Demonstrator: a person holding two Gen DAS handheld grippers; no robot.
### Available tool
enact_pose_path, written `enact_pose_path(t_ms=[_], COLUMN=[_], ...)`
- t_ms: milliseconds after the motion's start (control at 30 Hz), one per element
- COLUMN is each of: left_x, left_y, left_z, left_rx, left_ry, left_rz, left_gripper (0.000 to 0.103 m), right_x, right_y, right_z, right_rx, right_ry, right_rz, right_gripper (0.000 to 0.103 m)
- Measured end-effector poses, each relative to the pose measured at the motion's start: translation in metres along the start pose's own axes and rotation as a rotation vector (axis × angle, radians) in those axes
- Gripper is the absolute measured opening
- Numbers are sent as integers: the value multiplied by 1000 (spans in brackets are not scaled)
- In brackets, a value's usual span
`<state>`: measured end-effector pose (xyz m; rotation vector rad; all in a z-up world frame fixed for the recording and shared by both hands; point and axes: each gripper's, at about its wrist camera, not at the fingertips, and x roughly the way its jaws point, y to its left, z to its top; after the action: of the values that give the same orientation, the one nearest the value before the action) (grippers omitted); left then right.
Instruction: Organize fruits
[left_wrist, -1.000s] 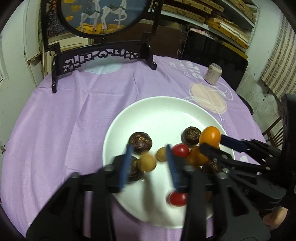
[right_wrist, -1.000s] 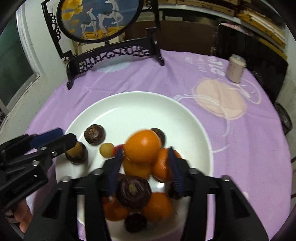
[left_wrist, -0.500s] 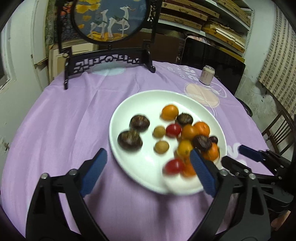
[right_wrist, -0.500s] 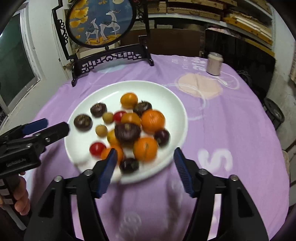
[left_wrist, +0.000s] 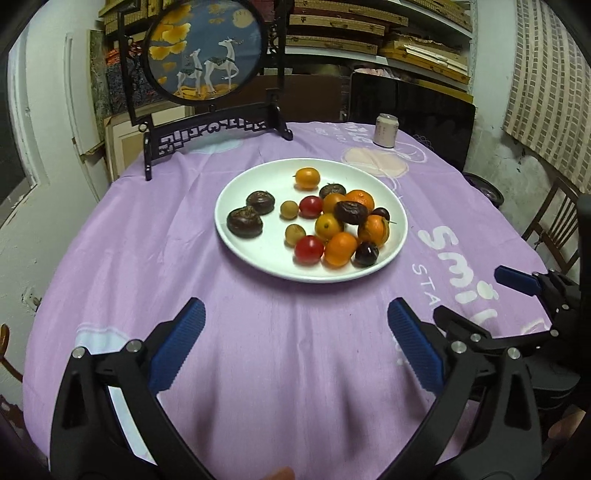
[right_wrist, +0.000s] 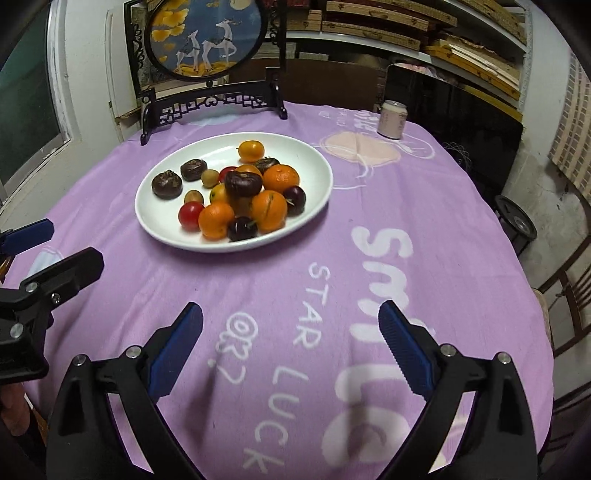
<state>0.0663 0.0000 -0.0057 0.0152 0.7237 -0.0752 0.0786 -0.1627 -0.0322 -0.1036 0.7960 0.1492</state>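
A white plate (left_wrist: 243, 181) (right_wrist: 310, 158) sits mid-table holding several fruits: oranges (left_wrist: 340, 248) (right_wrist: 269, 210), red cherry tomatoes (left_wrist: 308, 249) (right_wrist: 190, 215), small yellow-green fruits (left_wrist: 289, 209), dark brown chestnut-like ones (left_wrist: 244, 221) (right_wrist: 167, 183) and dark cherries (left_wrist: 366, 254) (right_wrist: 241, 228). My left gripper (left_wrist: 295, 325) is open and empty, near the table's front edge, well short of the plate. My right gripper (right_wrist: 290, 325) is open and empty, to the plate's front right. Each gripper shows at the edge of the other's view.
A purple printed cloth (right_wrist: 332, 295) covers the round table. A black carved stand with a round deer painting (left_wrist: 207, 55) stands at the back. A pale can (left_wrist: 385, 130) (right_wrist: 392, 119) stands at the back right. A chair (right_wrist: 569, 295) is at right.
Both grippers have pulled back from over the plate toward the table's near edge and opened wide. An orange the right gripper was around now lies on the plate.
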Motion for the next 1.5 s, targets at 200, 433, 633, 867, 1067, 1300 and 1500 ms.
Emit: enact_pose_path(t_ms=[200, 433, 633, 867, 1067, 1300, 1500], left_x=[-8, -17, -19, -19, -21, -19, -19], left_y=[1, 0, 1, 4, 6, 7, 7], left_z=[-4, -4, -4, -4, -3, -3, -4], left_rx=[-16, -9, -13, -22, -29, -39, -48], left_ry=[-3, -25, -32, -30, -41, -21, -19], left_rz=[-6, -7, -8, -9, -8, -17, -1], left_gripper=[101, 101, 101, 101, 101, 101, 101], right_x=[-14, -20, -23, -23, -23, -23, -22], right_y=[2, 2, 6, 9, 11, 12, 12], right_z=[-3, -3, -1, 0, 0, -1, -1], right_rx=[-3, 10, 10, 6, 0, 1, 2], right_ry=[-24, -28, -31, -26, -23, -21, -18], right_rz=[3, 22, 37, 45, 53, 59, 62], right_gripper=[96, 96, 96, 96, 96, 96, 96])
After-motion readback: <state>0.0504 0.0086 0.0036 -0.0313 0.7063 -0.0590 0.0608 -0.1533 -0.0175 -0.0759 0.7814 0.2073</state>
